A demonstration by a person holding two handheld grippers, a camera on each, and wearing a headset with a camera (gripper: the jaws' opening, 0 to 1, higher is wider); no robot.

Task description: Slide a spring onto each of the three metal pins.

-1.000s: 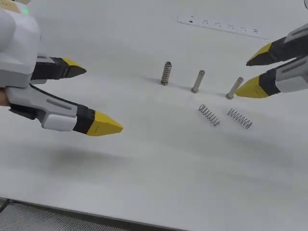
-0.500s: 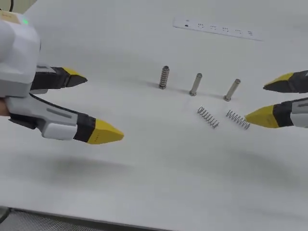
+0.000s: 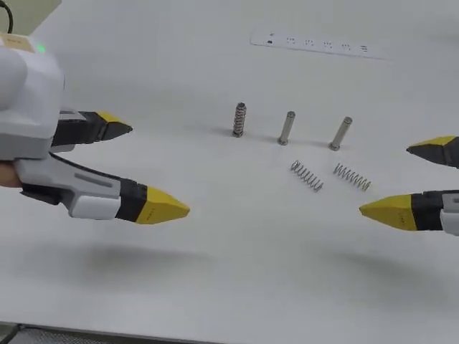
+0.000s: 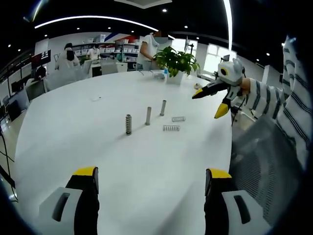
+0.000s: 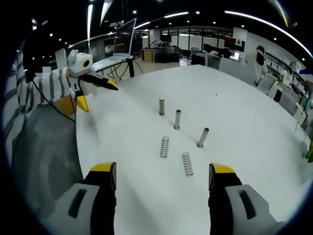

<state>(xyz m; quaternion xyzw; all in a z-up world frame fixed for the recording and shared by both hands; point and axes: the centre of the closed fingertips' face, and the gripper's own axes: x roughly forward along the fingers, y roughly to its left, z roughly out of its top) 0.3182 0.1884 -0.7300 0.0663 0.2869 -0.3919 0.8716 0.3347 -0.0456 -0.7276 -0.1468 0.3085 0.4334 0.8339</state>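
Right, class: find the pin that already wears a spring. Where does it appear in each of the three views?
Head view: the spring-covered pin stands leftmost in the row, above centre.
Left gripper view: that pin is leftmost again, left of centre.
Right gripper view: the pin is the row's upper-left end.
Shared landmark: the loose springs lying flat beside the row.
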